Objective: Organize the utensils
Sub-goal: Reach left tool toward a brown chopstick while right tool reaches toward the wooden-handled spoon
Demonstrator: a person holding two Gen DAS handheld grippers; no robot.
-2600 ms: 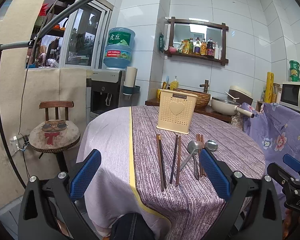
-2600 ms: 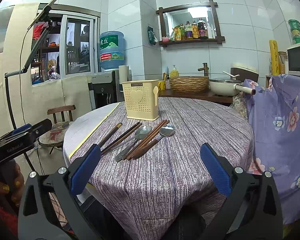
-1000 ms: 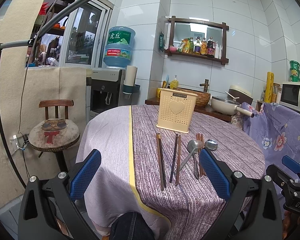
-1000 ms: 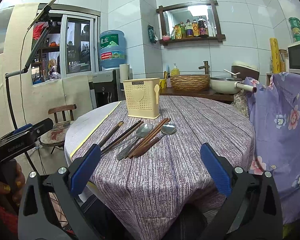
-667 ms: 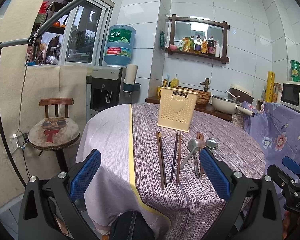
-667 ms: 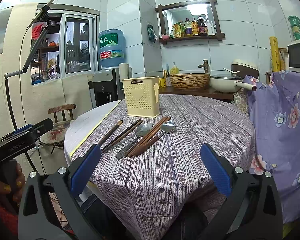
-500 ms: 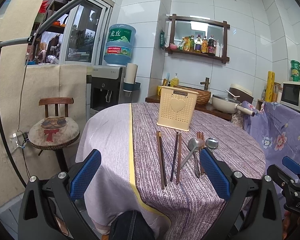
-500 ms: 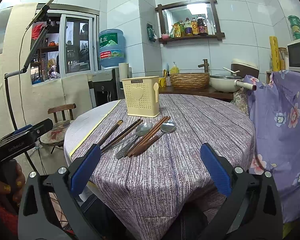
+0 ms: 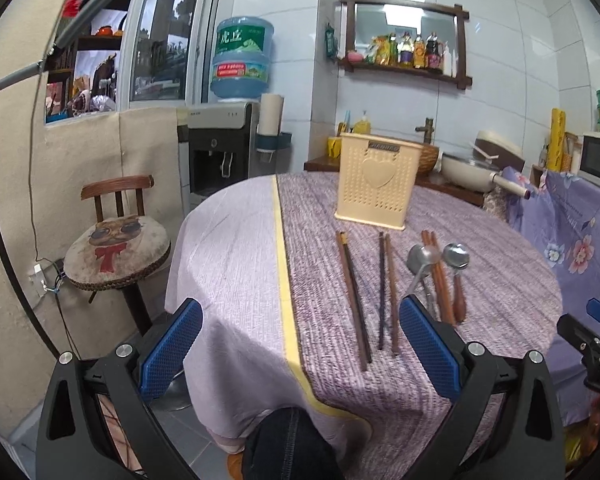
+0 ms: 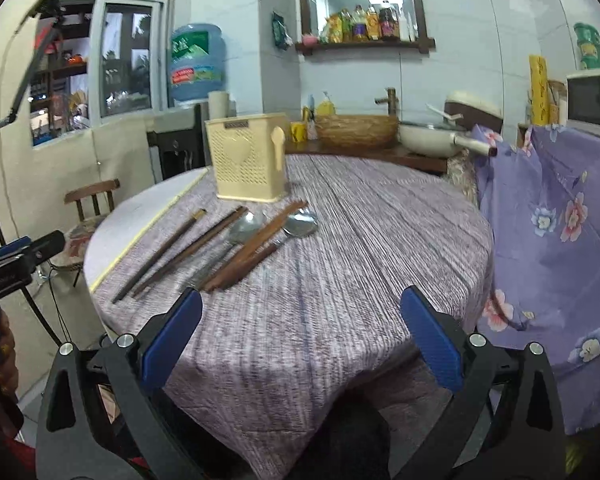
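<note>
A cream perforated utensil holder (image 9: 374,184) (image 10: 246,160) stands upright on the round table. In front of it lie a dark chopstick pair (image 9: 352,296), a second pair (image 9: 386,288), a reddish pair (image 9: 440,280), a metal spoon (image 9: 422,258) and a wooden-handled spoon (image 9: 456,258). From the right wrist the same utensils (image 10: 236,240) fan out left of centre. My left gripper (image 9: 299,320) hangs open at the table's near edge, short of the chopstick ends. My right gripper (image 10: 300,312) is open over bare cloth, to the right of the utensils. Neither holds anything.
The striped purple tablecloth (image 9: 500,280) has a yellow band (image 9: 282,264) beside a pale section. A cushioned wooden chair (image 9: 116,244) stands left of the table. Floral purple cloth (image 10: 560,216) drapes at the right. A counter with basket and pan (image 10: 428,136) sits behind.
Both views have tipped downward and come a little closer to the table. The right wrist view is now blurred and has swung rightward. The utensils and holder lie as before.
</note>
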